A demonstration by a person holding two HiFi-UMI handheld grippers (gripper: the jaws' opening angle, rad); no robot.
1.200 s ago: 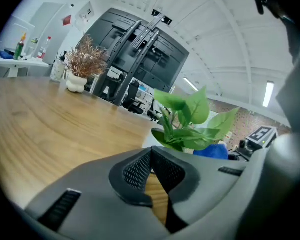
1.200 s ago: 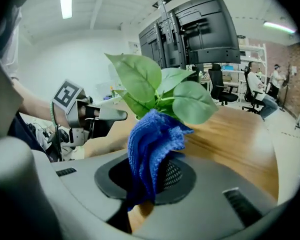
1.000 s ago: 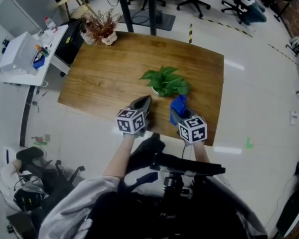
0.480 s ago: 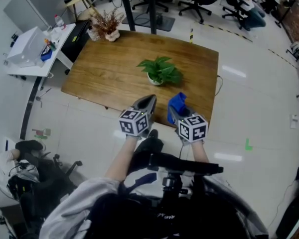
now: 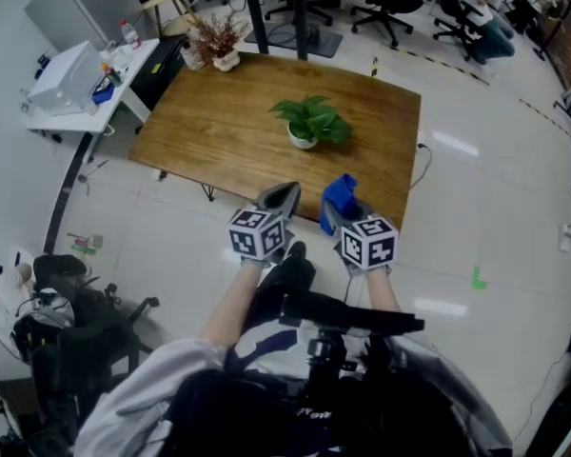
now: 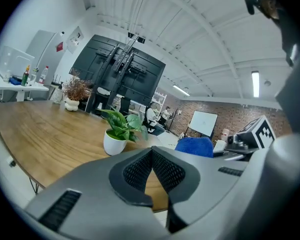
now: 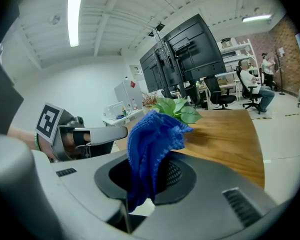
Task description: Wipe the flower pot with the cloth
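A leafy green plant in a white flower pot (image 5: 304,138) stands on the wooden table (image 5: 219,131), right of its middle. Both grippers hang over the floor, short of the table's near edge. My left gripper (image 5: 283,194) is shut with nothing in it; in the left gripper view its jaws (image 6: 151,154) meet, with the pot (image 6: 113,142) ahead. My right gripper (image 5: 334,210) is shut on a blue cloth (image 5: 341,194). The right gripper view shows the cloth (image 7: 151,144) bunched up between the jaws, the plant (image 7: 177,109) beyond it.
A small pot of dried flowers (image 5: 220,44) stands at the table's far left corner. A white side table (image 5: 84,74) with bottles is to the left. Office chairs (image 5: 390,3) stand beyond the table. Dark gear (image 5: 67,322) sits on the floor at lower left.
The table and pot have slid away up the head view; both grippers, earlier over the table's near edge close to the pot, now hang over the floor. Cloth still held.
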